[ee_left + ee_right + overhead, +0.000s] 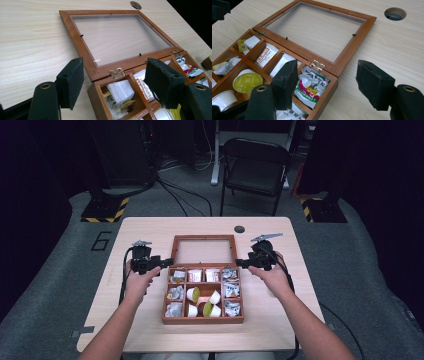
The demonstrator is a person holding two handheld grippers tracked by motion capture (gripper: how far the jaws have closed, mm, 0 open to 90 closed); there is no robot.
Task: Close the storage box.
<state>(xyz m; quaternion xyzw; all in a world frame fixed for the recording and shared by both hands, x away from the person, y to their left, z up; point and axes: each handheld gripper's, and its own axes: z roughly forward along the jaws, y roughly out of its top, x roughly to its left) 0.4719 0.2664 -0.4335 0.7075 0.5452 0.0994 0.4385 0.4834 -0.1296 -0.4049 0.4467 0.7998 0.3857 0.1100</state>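
A brown wooden tea box (202,319) sits mid-table, its glass-paned lid (203,251) folded flat back on the table. Its compartments hold tea bags (265,57), foil packets (311,87) and small white cups with green lids (247,81). My left gripper (165,262) is open at the box's far left corner, its jaws straddling the left hinge (117,73). My right gripper (242,263) is open at the far right corner, its jaws astride the box's corner by the right hinge (317,65). Nothing is between either pair of jaws.
The light wood table (150,227) has a round cable hole (239,229) behind the lid. A folding chair (255,167) stands beyond the far edge, with cables and stand bases on the grey floor.
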